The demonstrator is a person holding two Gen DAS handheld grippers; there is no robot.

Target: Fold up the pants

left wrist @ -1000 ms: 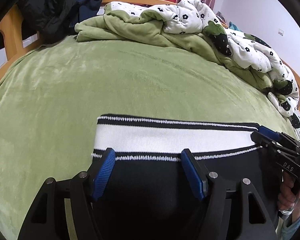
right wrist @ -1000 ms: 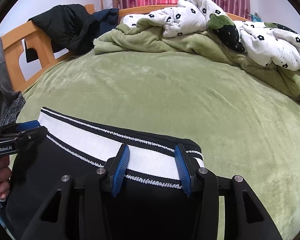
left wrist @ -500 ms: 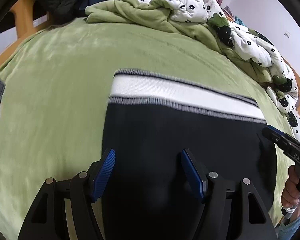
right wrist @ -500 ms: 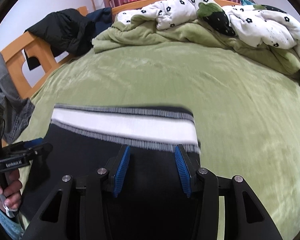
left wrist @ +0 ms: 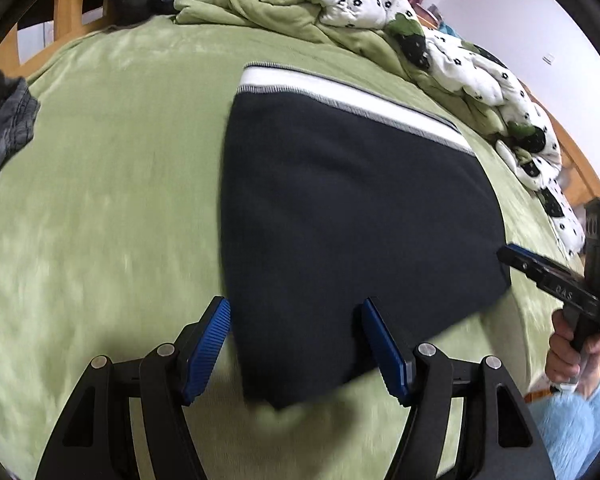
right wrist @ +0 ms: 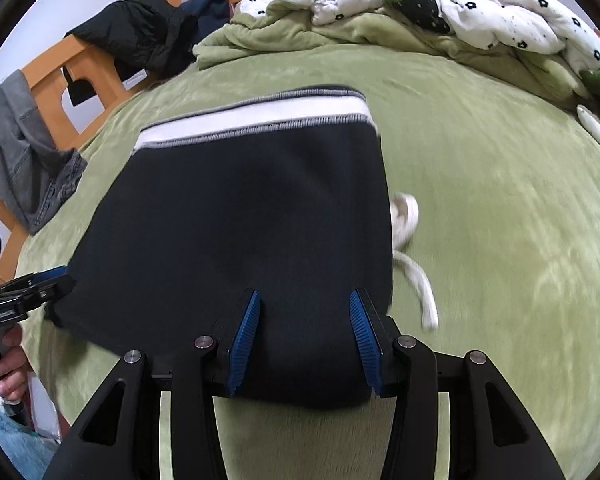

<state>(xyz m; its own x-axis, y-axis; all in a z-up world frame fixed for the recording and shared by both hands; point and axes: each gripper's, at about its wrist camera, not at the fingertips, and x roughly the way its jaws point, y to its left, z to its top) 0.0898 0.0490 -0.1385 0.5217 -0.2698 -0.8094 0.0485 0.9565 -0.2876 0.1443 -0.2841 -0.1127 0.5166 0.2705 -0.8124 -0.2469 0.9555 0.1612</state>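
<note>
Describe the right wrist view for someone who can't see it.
Folded dark pants with a white waistband lie on a green bed, between the open right gripper fingers. A white drawstring trails out on the right; the left gripper shows at left.

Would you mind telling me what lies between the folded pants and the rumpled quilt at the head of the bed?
Only bare green sheet lies between the pants and the quilt; the right wrist view shows it.
</note>
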